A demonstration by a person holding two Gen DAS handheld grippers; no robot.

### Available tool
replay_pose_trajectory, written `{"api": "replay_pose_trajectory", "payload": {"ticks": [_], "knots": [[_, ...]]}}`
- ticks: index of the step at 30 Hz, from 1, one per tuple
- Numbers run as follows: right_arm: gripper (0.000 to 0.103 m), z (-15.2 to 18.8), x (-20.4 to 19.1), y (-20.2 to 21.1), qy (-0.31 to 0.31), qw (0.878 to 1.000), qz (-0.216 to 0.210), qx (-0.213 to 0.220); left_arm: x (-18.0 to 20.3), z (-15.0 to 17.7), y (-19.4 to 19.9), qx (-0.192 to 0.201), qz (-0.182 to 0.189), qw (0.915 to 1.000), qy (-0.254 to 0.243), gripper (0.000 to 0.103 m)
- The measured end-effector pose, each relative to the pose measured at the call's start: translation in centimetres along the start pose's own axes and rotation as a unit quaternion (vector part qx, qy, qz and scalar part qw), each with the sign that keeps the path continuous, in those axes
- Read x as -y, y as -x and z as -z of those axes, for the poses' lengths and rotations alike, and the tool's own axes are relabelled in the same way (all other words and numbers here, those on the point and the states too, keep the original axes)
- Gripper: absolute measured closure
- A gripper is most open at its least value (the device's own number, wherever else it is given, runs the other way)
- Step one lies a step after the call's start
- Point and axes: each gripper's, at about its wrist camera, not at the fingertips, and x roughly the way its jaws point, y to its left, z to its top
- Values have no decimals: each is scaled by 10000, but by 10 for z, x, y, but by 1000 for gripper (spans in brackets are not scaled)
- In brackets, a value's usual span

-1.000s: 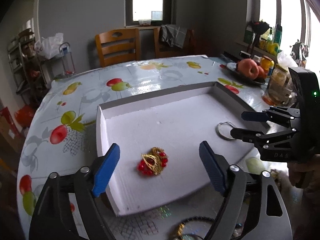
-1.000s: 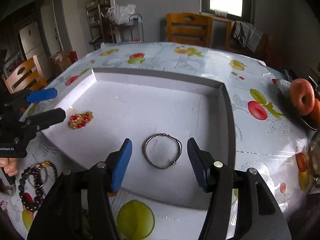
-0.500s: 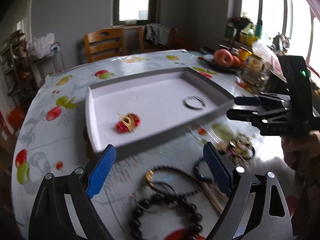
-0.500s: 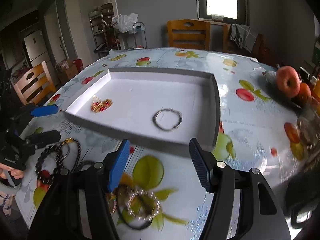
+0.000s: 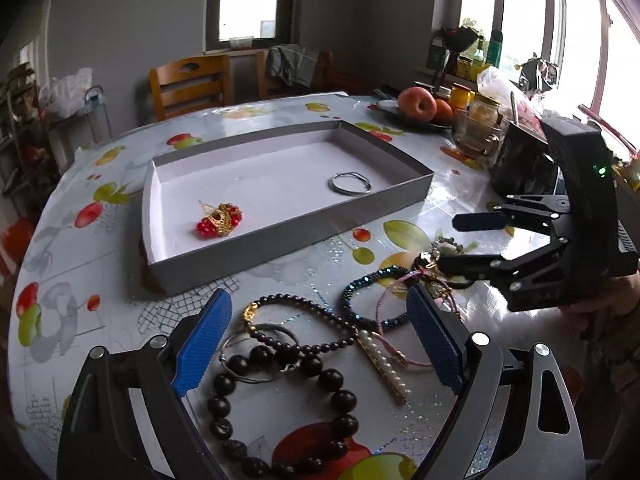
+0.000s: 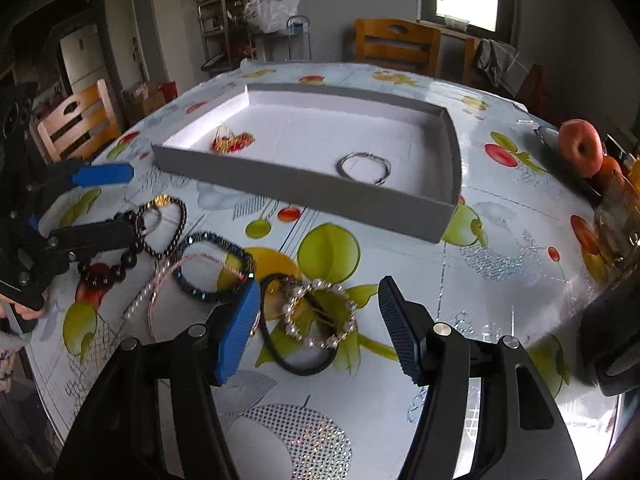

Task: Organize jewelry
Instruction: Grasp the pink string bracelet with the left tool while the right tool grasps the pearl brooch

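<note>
Both grippers have pulled back from the tray [image 5: 288,236] to the loose pile on the near side of the desk [image 5: 72,248]. A second ago each hovered over the tray floor; now the left gripper [image 5: 316,344] hangs above the big bead bracelet [image 5: 280,404], jaws wide and empty, and the right gripper [image 6: 316,328] sits over the pearl bracelet [image 6: 320,316], jaws also wide, nothing held.

In the tray: the red-and-gold piece [image 5: 219,220] near the left end and the wire bangle [image 5: 351,183] toward the right. Those two look sorted.

So I'd call this the turn to the next pick. Still outside the tray: the small bead strand [image 5: 304,320], the blue bracelet [image 5: 372,296], a pearl clip [image 5: 382,364], and a pink cord [image 6: 192,268], all tangled close together, so lifting one may drag a neighbour.

Writing? Small embossed letters on the right gripper's body in the left view, too blurred to read. No legible brands elsewhere.
</note>
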Motion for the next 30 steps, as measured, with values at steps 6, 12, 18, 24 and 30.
{"api": "replay_pose_trajectory", "payload": {"ticks": [6,12,18,24,30], "knots": [[61,1,0,-8,-6,9998,-53,-180,15,0,-2,-30,1,9997,-239,14],[61,2,5,-3,-77,9998,-134,-91,34,-1,-7,-54,20,9982,-589,21],[61,2,10,5,-209,9996,-167,120,47,-7,-27,-299,40,9955,-902,44],[61,0,11,7,-241,9993,-196,190,49,-7,-48,-636,27,9931,-984,59],[61,0,13,9,-285,9991,-219,230,48,-3,-53,-843,84,9917,-969,98]]}}
